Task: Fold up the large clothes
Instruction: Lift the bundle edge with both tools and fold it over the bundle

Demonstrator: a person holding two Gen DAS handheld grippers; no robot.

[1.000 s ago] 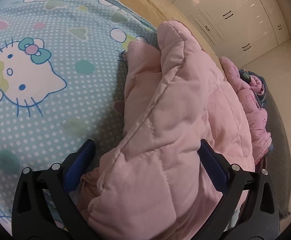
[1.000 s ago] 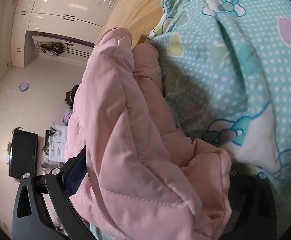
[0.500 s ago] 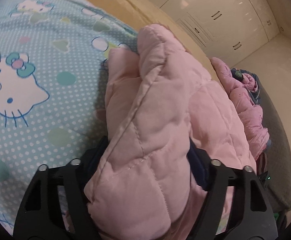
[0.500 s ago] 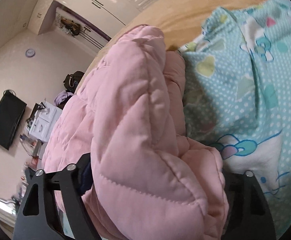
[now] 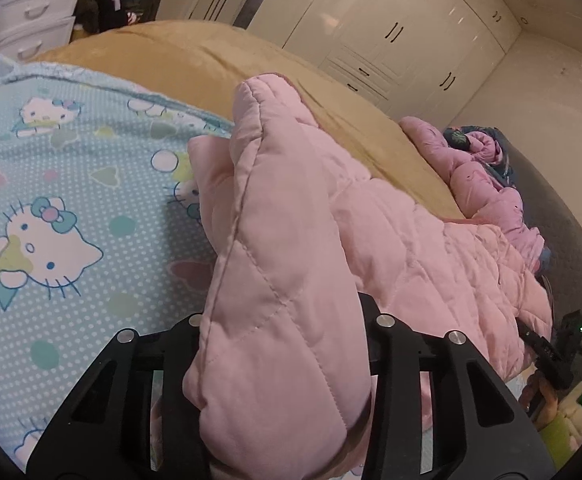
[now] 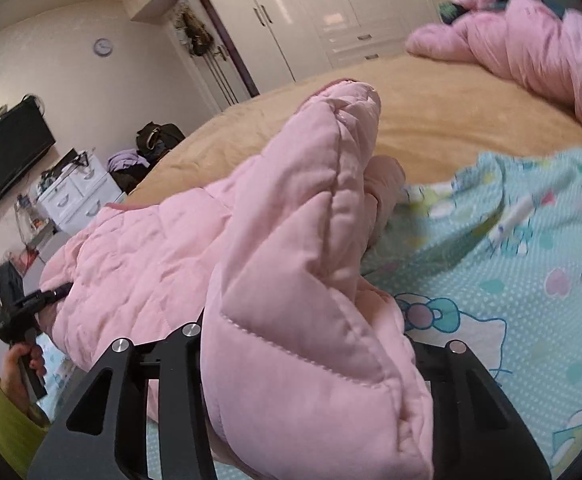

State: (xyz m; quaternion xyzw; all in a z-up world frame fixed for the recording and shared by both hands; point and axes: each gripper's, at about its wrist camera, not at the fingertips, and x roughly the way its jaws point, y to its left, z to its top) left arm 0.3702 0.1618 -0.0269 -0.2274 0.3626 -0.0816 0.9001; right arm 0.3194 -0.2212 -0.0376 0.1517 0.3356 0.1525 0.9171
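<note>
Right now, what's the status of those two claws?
Left gripper and right gripper both shut on pink jacket, lifted off blanket. Second pink garment further up bed.

Left gripper (image 5: 287, 344) fingertips buried under jacket (image 5: 291, 280). Right gripper (image 6: 307, 344) fingertips likewise covered. Blanket (image 6: 511, 280) smeared at 2 o'clock. Shelf clutter at 9 o'clock too small to identify.

Jacket (image 5: 291, 260) on bed (image 5: 219, 64) beside blanket (image 5: 71, 208), second jacket (image 6: 531, 48) behind at bed's far edge, wardrobe (image 5: 391, 32) beyond
</note>
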